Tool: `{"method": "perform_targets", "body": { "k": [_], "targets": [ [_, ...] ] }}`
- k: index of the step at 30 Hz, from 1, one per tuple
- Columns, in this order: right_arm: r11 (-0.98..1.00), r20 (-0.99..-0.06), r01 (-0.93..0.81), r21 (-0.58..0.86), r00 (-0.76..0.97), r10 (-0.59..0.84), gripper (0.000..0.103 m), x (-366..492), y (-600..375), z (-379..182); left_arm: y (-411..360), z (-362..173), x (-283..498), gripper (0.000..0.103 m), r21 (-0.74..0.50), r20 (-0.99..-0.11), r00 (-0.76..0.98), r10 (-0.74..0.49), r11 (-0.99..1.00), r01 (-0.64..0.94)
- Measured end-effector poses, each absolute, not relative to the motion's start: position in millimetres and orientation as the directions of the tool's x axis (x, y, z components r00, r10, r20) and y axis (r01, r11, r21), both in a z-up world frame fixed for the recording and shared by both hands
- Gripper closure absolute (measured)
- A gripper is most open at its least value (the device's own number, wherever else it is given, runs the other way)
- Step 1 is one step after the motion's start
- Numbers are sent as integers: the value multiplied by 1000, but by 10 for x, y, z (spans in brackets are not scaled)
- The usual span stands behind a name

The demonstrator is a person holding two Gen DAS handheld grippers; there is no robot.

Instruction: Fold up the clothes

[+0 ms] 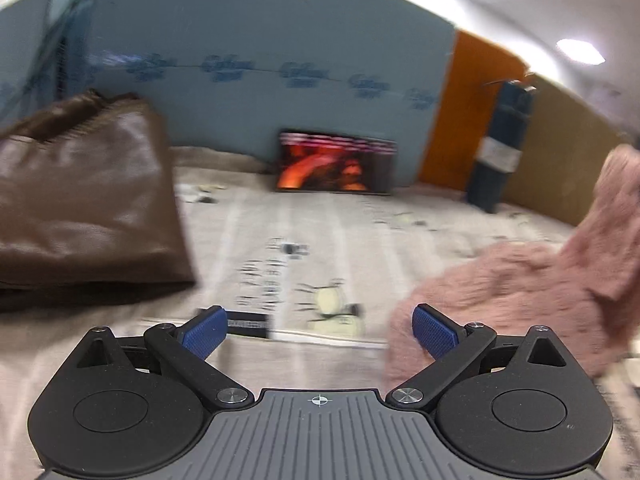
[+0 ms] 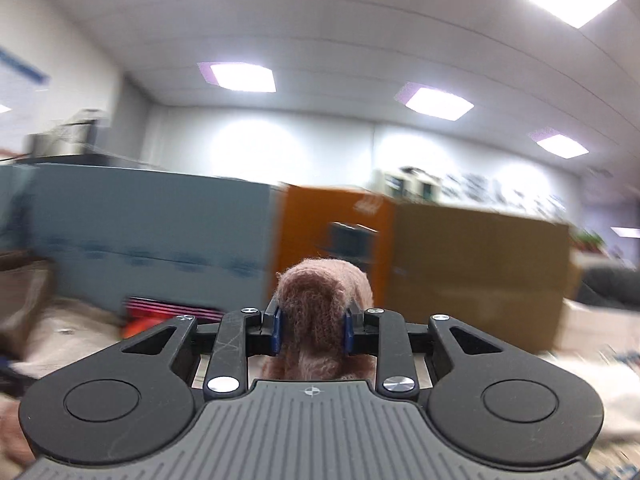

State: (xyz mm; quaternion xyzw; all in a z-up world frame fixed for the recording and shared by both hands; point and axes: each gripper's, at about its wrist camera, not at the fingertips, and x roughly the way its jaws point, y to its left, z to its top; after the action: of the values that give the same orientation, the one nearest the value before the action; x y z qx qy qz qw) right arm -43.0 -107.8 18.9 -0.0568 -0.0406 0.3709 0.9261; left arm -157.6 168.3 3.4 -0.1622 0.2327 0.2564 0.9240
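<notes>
The folding looked like it had only begun: the right claw [image 2: 312, 330] pinched a bunch of the fuzzy pink sweater [image 1: 520, 292] and held it up, with the rest hanging down to the counter [image 1: 312, 232], while the left claw [image 1: 318, 328] was spread wide and held nothing. A brown leather garment [image 1: 84, 196] already lay folded at the left. The counter was covered in newspaper, with a lit tablet [image 1: 336, 162] leaning on a blue wall [image 1: 260, 52] and bright ceiling lights [image 2: 240, 77] above.

Ahead of you a lit tablet [image 1: 336, 162] leans on the blue panel [image 1: 256, 60], an orange board [image 1: 468, 120] and dark blue cylinder [image 1: 500, 148] to its right.
</notes>
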Motion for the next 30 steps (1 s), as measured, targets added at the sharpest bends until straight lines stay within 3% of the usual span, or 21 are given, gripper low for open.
{"method": "perform_targets", "body": {
  "k": [4,10,15,17,21,25,30],
  "targets": [
    [565,-4,-793,-228,581,814,78,-796,-715,100,1826,132,-1845,3,-359,-381,850,364,789,-499],
    [369,-203,-925,-88,379,903,78,-923,-389,-63,1951,164,-2024,3,-497,-297,887,353,736,-460],
    [302,-334,-946,120,248,909,57,-754,-306,-173,1927,188,-2016,3,-499,-289,897,333,748,-438],
    [255,-349,-947,196,176,921,24,-700,-319,-203,1927,189,-2019,3,-501,-283,901,329,750,-431],
    [167,-313,-946,278,76,947,17,-680,-403,-129,1934,184,-2040,3,-516,-267,907,327,746,-420],
    [81,-162,-903,422,13,987,8,-518,-714,25,1968,172,-2089,3,-567,-217,929,299,736,-369],
    [119,-47,-767,630,115,992,6,-110,-1271,6,1951,153,-1998,4,-629,-179,980,83,756,-179]
  ]
}}
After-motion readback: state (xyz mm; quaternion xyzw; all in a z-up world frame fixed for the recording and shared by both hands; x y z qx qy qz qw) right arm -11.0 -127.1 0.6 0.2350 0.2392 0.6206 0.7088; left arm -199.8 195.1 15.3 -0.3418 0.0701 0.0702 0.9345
